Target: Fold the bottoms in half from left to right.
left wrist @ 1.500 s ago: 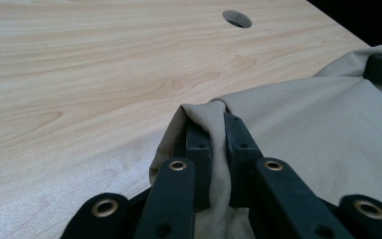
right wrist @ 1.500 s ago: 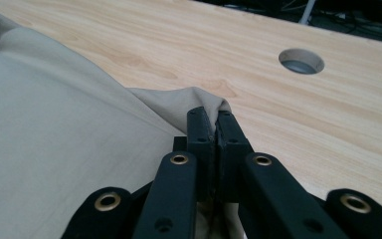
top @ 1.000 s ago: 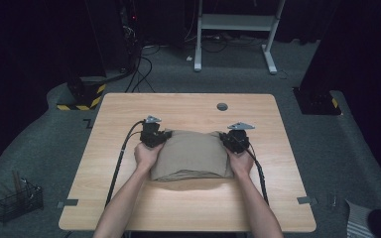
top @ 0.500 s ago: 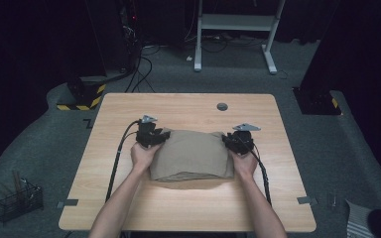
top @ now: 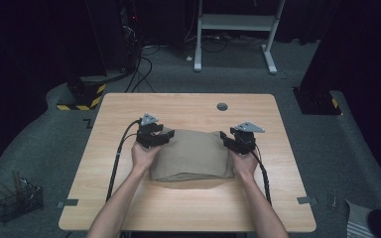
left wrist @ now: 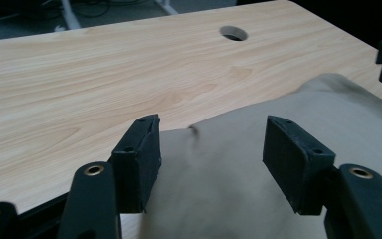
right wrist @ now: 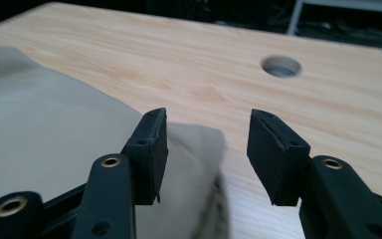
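Observation:
A folded tan cloth (top: pixel 193 156) lies in the middle of the wooden table (top: pixel 188 210). My left gripper (top: pixel 162 137) sits at the cloth's far left corner. In the left gripper view it (left wrist: pixel 211 124) is open, its jaws straddling the cloth (left wrist: pixel 214 199) with nothing pinched. My right gripper (top: pixel 226 138) is at the far right corner. It (right wrist: pixel 209 119) is open too, with the cloth's corner (right wrist: pixel 45 129) under its left jaw and bare wood between the tips. A hand holds each gripper beside the cloth.
A round cable hole (top: pixel 222 106) is in the table beyond the cloth. Each gripper's black cable trails toward the near edge. On the floor are a wire basket (top: pixel 17 201) at left and a white desk frame (top: pixel 235 29) at the back.
Both hands have shifted only slightly at the cloth's far corners. The cloth lies in the same place.

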Demonstrator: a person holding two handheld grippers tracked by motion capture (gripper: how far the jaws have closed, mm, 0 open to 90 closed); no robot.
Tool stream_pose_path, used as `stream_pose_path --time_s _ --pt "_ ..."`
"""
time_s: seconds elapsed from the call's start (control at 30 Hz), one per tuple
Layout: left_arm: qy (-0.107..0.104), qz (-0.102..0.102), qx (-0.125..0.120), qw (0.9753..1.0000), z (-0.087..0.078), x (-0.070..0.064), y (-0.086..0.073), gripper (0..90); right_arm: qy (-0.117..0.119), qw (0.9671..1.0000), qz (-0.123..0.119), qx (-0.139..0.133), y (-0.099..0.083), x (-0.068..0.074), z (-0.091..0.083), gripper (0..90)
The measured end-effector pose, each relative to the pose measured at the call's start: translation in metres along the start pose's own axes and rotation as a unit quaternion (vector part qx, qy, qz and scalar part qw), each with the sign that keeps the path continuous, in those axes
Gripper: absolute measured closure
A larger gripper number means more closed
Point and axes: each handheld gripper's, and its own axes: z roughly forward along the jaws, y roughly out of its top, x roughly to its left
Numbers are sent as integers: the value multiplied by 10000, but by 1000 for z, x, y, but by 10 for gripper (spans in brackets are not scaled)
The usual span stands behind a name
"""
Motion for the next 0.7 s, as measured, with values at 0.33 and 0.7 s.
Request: stream_pose_path --time_s 0.33,0.7 --pt "-227 121 529 9983 33 -10 -17 364 577 9962 17 652 -2 10 44 509" --pt "-98 311 644 9974 28 -7 -24 349 91 9932 216 1142 -18 -11 54 457"
